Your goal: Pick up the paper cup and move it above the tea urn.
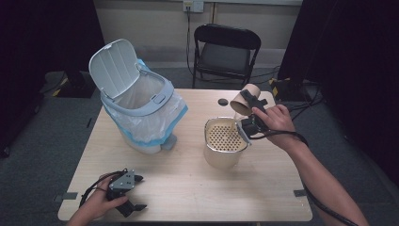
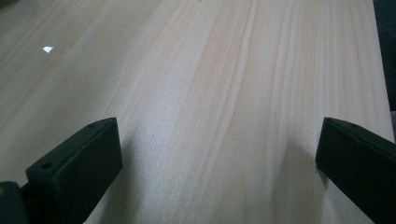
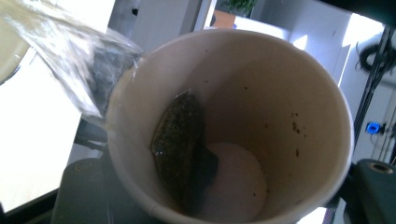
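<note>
While right gripper [image 1: 248, 104] grips paper cup [image 1: 245, 99] | inside: teabag [image 3: 180, 140] | left gripper [image 1: 136, 192] released

Cup [image 1: 248, 99] above strainer pot [image 1: 225, 142]; bin [image 1: 141, 101] to its left.

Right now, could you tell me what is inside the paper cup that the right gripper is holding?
Inside the paper cup a dark, wet tea bag clings to the wall, with small dark specks scattered opposite. The white bottom looks drained. What lies beneath the tea bag is covered.
</note>
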`<state>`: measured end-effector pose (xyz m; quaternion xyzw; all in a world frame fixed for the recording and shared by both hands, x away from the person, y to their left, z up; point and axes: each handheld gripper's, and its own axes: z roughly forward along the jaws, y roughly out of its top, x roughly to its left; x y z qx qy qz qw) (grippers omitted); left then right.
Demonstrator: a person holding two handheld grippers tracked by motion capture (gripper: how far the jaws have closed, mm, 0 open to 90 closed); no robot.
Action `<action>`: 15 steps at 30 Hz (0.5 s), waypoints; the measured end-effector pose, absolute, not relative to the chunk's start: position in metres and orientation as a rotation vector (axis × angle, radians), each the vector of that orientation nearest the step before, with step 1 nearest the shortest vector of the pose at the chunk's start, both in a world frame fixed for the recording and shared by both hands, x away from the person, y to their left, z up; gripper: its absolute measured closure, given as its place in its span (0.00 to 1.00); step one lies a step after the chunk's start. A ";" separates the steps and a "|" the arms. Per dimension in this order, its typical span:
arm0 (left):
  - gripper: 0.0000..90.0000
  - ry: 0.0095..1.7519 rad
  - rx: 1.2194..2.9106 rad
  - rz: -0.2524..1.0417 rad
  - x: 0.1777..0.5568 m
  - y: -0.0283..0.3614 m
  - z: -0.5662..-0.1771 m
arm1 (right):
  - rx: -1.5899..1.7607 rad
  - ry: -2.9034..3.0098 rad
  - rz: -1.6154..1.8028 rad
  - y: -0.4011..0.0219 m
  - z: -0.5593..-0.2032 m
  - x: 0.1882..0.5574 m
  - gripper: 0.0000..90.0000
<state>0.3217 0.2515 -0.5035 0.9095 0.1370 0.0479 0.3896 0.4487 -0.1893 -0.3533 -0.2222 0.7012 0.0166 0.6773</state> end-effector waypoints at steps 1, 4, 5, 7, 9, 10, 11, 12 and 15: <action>0.00 0.348 2.312 0.122 0.322 0.251 -0.504 | -0.527 1.529 0.002 -0.188 -0.355 0.448 0.33; 0.00 0.348 2.312 0.122 0.322 0.251 -0.503 | -0.561 1.471 -0.058 -0.186 -0.359 0.445 0.33; 0.00 0.348 2.311 0.122 0.322 0.251 -0.504 | -0.567 1.474 -0.049 -0.186 -0.359 0.445 0.33; 0.00 0.349 2.311 0.121 0.322 0.251 -0.504 | -0.599 1.441 -0.084 -0.184 -0.360 0.444 0.33; 0.00 0.349 2.312 0.121 0.322 0.251 -0.504 | -0.606 1.417 -0.090 -0.183 -0.360 0.443 0.33; 0.00 0.348 2.312 0.122 0.322 0.251 -0.504 | -0.613 1.409 -0.096 -0.183 -0.358 0.443 0.33; 0.00 0.348 2.312 0.121 0.322 0.251 -0.504 | -0.594 1.430 -0.072 -0.183 -0.358 0.443 0.33; 0.00 0.348 2.312 0.122 0.322 0.251 -0.504 | -0.562 1.445 -0.051 -0.184 -0.357 0.443 0.33; 0.00 0.349 2.312 0.122 0.322 0.251 -0.504 | -0.489 1.533 0.045 -0.186 -0.352 0.445 0.33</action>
